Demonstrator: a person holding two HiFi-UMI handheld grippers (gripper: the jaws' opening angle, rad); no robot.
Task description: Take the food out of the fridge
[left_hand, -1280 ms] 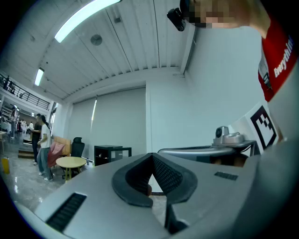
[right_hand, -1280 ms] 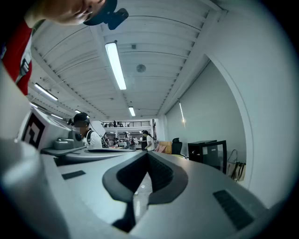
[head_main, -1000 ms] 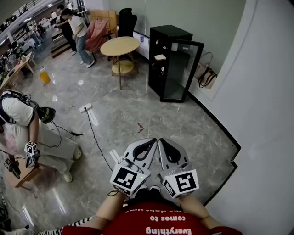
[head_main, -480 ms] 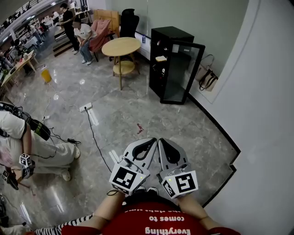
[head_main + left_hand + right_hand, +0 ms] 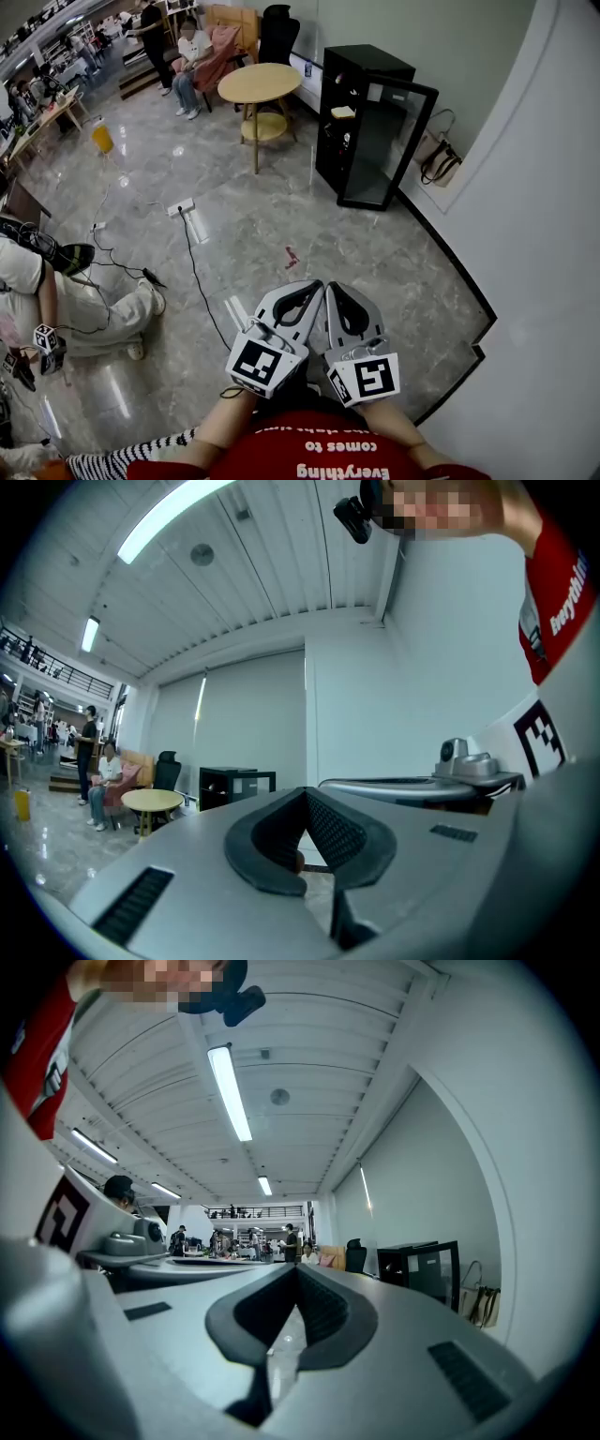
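head view: the left tool (image 5: 313, 287) and right tool (image 5: 331, 287) are held side by side above a grey marble floor (image 5: 281, 216), both closed and empty. well ahead, a black fridge (image 5: 367, 62) stands by the wall with its glass door (image 5: 394, 141) open and a pale food item (image 5: 343, 112) on a shelf inside.
left gripper view: jaws together, nothing between them, fridge far off.
right gripper view: jaws together, empty.

**Colours logged, head view**

Fridge (image 5: 370, 58): black, glass door. Floor (image 5: 253, 234): grey veined marble, glossy. Round tabletop (image 5: 260, 82): pale wood. Left gripper (image 5: 309, 289), right gripper (image 5: 334, 291): silver-grey, black-lined jaws, black-and-white square markers. Shirt (image 5: 328, 450): red, white lettering.
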